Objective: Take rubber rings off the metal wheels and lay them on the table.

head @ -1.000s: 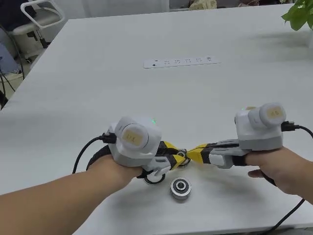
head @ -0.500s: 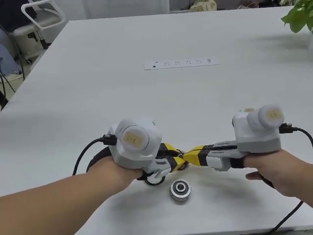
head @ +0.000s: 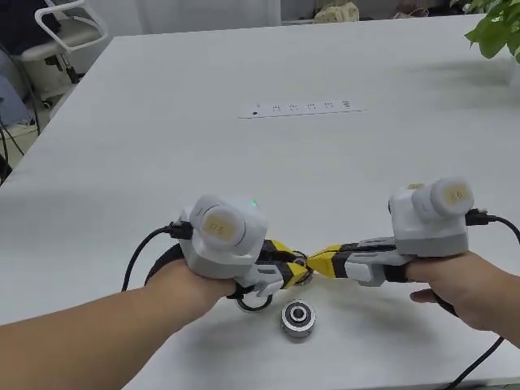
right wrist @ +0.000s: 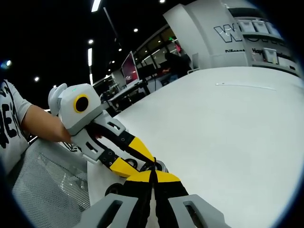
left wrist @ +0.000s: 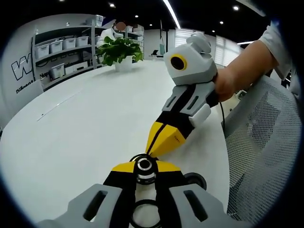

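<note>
The metal wheel [left wrist: 145, 170] I'm working on sits just above the table's near edge, clamped between the yellow tips of the left gripper [left wrist: 145, 176]. Those jaws stand only as far apart as the wheel is wide, one tip on each side of it. In the left gripper view its rubber ring [left wrist: 136, 157] shows as a black arc that stands off the rim on the far side.

The right gripper [left wrist: 153, 149] comes in from the opposite side, its two tips brought together to a point on that lifted arc. In the right gripper view its own jaws [right wrist: 153, 175] lie flat against each other with no gap that I can see, right against the wheel, and the left gripper [right wrist: 142, 160] reaches in from the left to meet them. From the head view the two grippers, left [head: 291, 270] and right [head: 315, 262], meet tip to tip.

A second wheel [head: 298, 317] lies flat on the white table [head: 244, 162] just in front of the meeting point, apart from both grippers. A loose ring [head: 253, 300] lies on the table under the left gripper, beside that second wheel.

Farther back, a white power strip [head: 301, 107] lies across the table, well apart from the work. A leafy plant [head: 491, 28] stands at the far right corner.
</note>
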A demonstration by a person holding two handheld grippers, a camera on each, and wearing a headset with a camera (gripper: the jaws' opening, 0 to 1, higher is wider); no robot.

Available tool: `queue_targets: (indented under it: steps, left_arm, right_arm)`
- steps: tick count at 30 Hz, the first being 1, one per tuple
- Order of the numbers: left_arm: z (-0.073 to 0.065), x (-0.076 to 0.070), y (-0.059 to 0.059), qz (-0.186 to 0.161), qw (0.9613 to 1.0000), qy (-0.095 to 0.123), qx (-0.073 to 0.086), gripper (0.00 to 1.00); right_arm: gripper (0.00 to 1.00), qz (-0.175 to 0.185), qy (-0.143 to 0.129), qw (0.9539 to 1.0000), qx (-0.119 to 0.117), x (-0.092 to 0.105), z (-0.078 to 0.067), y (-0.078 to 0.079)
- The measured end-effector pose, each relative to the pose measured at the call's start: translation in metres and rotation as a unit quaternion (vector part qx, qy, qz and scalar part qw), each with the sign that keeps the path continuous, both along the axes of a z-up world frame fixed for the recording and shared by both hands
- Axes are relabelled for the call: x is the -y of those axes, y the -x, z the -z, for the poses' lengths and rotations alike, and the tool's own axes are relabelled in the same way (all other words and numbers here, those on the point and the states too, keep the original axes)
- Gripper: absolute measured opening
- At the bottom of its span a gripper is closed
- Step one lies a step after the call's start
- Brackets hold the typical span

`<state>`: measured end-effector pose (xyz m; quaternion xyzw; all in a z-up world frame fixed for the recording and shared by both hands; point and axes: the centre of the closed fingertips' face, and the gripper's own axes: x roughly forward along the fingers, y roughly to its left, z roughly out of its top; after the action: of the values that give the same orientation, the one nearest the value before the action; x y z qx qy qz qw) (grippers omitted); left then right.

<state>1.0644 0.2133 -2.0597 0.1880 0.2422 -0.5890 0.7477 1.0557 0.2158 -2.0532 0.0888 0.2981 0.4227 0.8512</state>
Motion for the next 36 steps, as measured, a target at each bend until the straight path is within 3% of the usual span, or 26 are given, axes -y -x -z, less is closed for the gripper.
queue_targets:
  steps: [3,18,23,26,36]
  left_arm:
    - [-0.001,-0.001,0.001,0.006,1.0000,-0.002,0.003,0.12]
    - [-0.029,-0.013,0.013,0.011,0.9994,0.031,-0.004,0.26]
    - [-0.040,-0.017,0.018,0.014,0.9988,0.047,-0.004,0.37]
    - [-0.046,-0.021,0.021,0.018,0.9986,0.050,0.007,0.42]
    - [-0.064,-0.041,0.026,0.009,0.9975,0.069,0.009,0.51]
  right_arm:
    - [0.00,0.000,-0.002,1.0000,0.001,0.000,-0.001,-0.001]
    - [0.00,0.005,-0.023,0.9997,0.005,-0.001,-0.014,-0.002]
    - [0.00,0.005,-0.029,0.9995,0.007,-0.004,-0.019,-0.001]
    - [0.00,0.002,-0.030,0.9995,0.008,-0.007,-0.021,0.001]
    - [0.00,-0.007,-0.040,0.9991,0.009,-0.016,-0.031,0.003]
